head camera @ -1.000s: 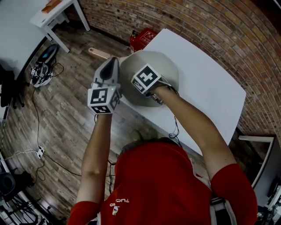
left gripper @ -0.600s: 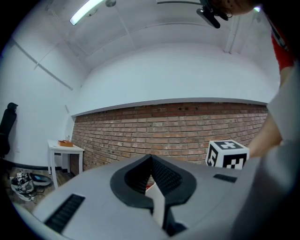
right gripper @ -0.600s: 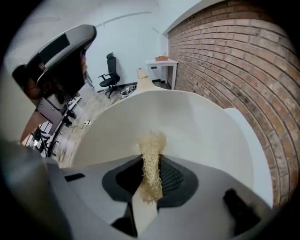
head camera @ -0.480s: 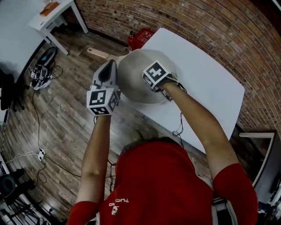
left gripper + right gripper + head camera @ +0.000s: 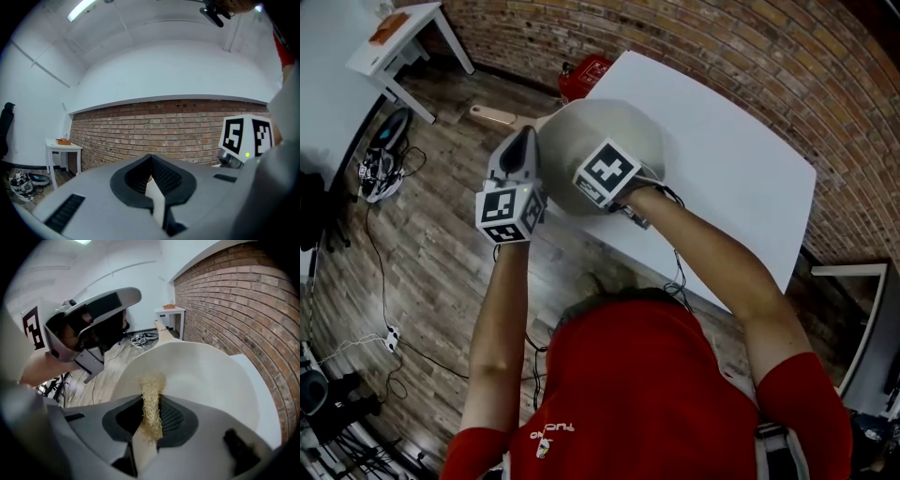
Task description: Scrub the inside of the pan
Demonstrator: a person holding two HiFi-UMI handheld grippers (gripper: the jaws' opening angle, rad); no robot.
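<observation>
A pale grey pan with a wooden handle sits at the near left corner of the white table. My right gripper hangs over the pan's bowl, its marker cube hiding the jaws in the head view. In the right gripper view the right gripper is shut on a straw-coloured fibre scrubber that points into the pan's inside. My left gripper stands beside the pan's left rim, near the handle root. In its own view the left gripper is shut, with no pan in sight.
The table's edge runs just below the pan, with wooden floor beyond. A red box stands on the floor by the brick wall. A small white side table and cables lie at the left.
My right gripper swept to the right across the pan with the scrubber, then came back to the left. The left gripper stayed beside the pan's rim.
</observation>
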